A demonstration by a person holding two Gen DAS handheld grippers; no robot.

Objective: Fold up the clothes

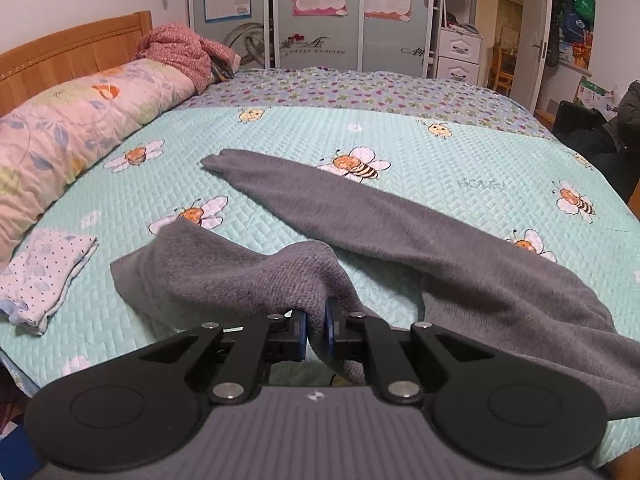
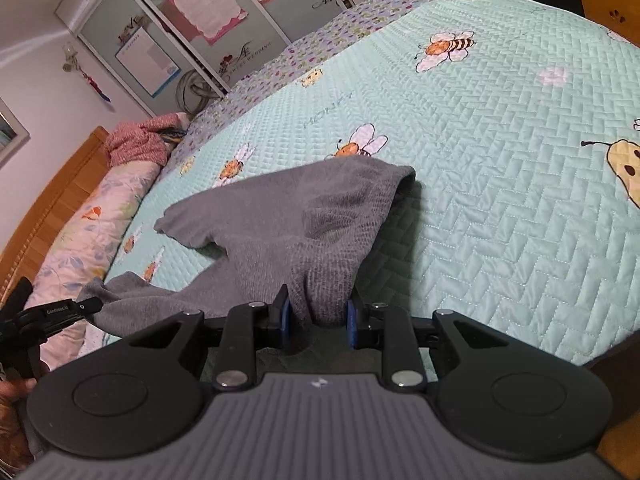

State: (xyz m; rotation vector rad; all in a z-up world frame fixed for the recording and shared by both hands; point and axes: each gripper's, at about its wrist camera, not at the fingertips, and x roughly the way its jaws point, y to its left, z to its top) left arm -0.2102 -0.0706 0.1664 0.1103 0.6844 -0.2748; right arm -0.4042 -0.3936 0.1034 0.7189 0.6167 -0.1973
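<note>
A grey knit garment (image 1: 360, 208) lies across the bee-print bedcover (image 1: 460, 160). One long part reaches toward the upper left and its bulk falls off to the right. My left gripper (image 1: 317, 334) is shut on a raised fold of it at the near edge. In the right wrist view my right gripper (image 2: 318, 318) is shut on another bunched part of the grey garment (image 2: 304, 208), which rises from the bedcover (image 2: 500, 152) in a peak. The left gripper (image 2: 86, 305) shows at the far left of that view, pinching the garment's other end.
A folded white dotted cloth (image 1: 44, 276) lies near the left front of the bed. A rolled floral quilt (image 1: 80, 120) and a red knit heap (image 1: 180, 48) lie along the wooden headboard (image 1: 60, 56). Wardrobe doors (image 1: 316, 12) stand behind. A hand (image 2: 12, 392) shows at lower left.
</note>
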